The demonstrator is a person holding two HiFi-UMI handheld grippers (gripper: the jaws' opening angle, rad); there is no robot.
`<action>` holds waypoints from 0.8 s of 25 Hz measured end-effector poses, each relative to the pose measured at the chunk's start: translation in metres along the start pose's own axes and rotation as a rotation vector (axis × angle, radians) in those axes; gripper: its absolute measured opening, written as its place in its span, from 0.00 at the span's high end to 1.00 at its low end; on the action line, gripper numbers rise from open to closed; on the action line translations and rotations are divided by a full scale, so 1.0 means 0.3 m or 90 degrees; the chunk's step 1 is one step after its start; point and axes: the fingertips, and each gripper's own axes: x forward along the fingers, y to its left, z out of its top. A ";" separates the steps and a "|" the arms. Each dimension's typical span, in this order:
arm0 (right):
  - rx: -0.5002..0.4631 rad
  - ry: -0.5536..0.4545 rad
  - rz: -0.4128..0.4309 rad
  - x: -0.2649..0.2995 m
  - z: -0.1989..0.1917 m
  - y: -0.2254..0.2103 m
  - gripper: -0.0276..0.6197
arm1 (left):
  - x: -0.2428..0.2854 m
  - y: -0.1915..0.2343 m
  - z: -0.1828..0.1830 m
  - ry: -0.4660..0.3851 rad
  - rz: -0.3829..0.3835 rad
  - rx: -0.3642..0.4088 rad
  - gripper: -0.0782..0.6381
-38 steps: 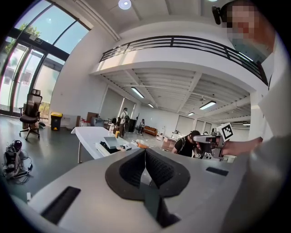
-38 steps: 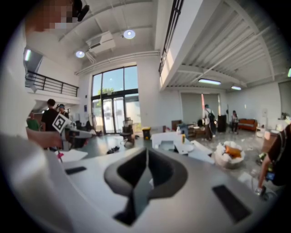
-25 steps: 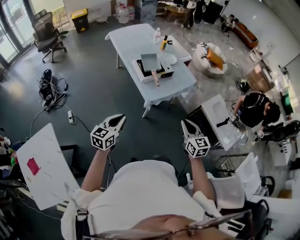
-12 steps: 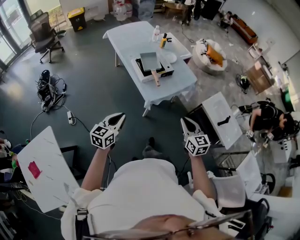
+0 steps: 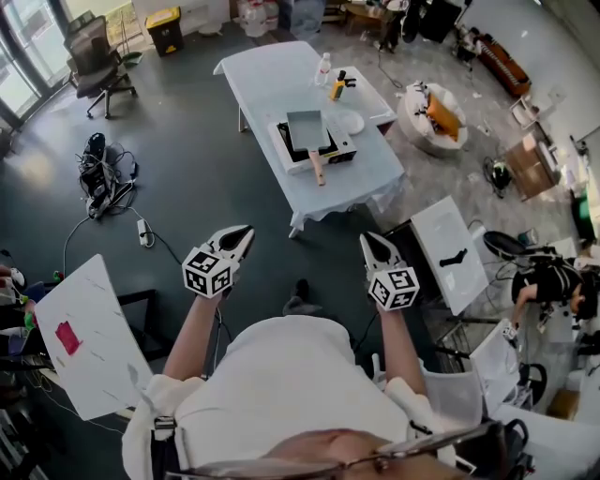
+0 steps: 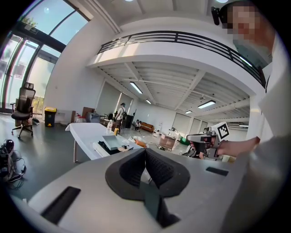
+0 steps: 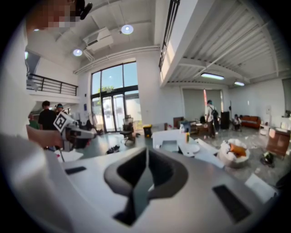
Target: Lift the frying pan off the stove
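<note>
- Across the dark hall floor from the cloth-covered table point(image 5: 267, 80), a person holds both grippers out ahead, well apart from it. This looks like an approach, with nothing yet within reach.
- The square frying pan point(image 5: 307, 128) sits on the portable stove point(image 5: 336, 150) mid-table, its wooden handle pointing toward the person.
- Left gripper point(image 5: 244, 232) and right gripper point(image 5: 367, 240): jaws pressed together, both empty.

The large, bright hall has a dark grey floor point(image 5: 206, 187) that gives way to pale speckled flooring at the right. A long table point(image 5: 267, 80) under a white cloth stands mid-room. An office chair point(image 5: 94, 58) and a yellow bin point(image 5: 167, 28) stand near tall windows point(image 7: 111, 91). A tangle of cables point(image 5: 98, 183) lies on the floor. A railed mezzanine point(image 6: 182, 41) runs overhead, with strip lights point(image 6: 135, 87) beneath it.
</note>
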 end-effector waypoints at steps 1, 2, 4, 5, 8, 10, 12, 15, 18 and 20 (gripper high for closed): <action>0.000 0.001 0.003 0.019 0.007 -0.016 0.90 | 0.017 0.006 0.005 0.001 0.001 0.000 0.85; 0.000 0.002 0.006 0.039 0.011 -0.032 0.90 | 0.035 0.013 0.010 0.002 0.003 -0.001 0.85; 0.002 0.006 0.014 0.076 0.018 -0.063 0.90 | 0.070 0.025 0.021 0.003 0.007 -0.004 0.85; 0.003 0.007 0.017 0.093 0.023 -0.078 0.90 | 0.089 0.030 0.028 0.004 0.009 -0.005 0.85; 0.005 0.010 0.030 0.142 0.041 -0.124 0.90 | 0.143 0.044 0.049 0.006 0.016 -0.007 0.85; 0.004 0.012 0.042 0.181 0.053 -0.153 0.90 | 0.177 0.059 0.061 0.010 0.024 -0.010 0.85; 0.002 0.015 0.053 0.221 0.062 -0.184 0.90 | 0.213 0.078 0.070 0.013 0.034 -0.015 0.85; 0.003 0.019 0.068 0.274 0.075 -0.237 0.90 | 0.265 0.100 0.084 0.010 0.047 -0.032 0.85; 0.003 0.020 0.084 0.322 0.082 -0.295 0.90 | 0.318 0.112 0.098 0.002 0.059 -0.042 0.85; 0.002 0.021 0.097 0.357 0.081 -0.330 0.90 | 0.355 0.121 0.101 -0.001 0.067 -0.045 0.85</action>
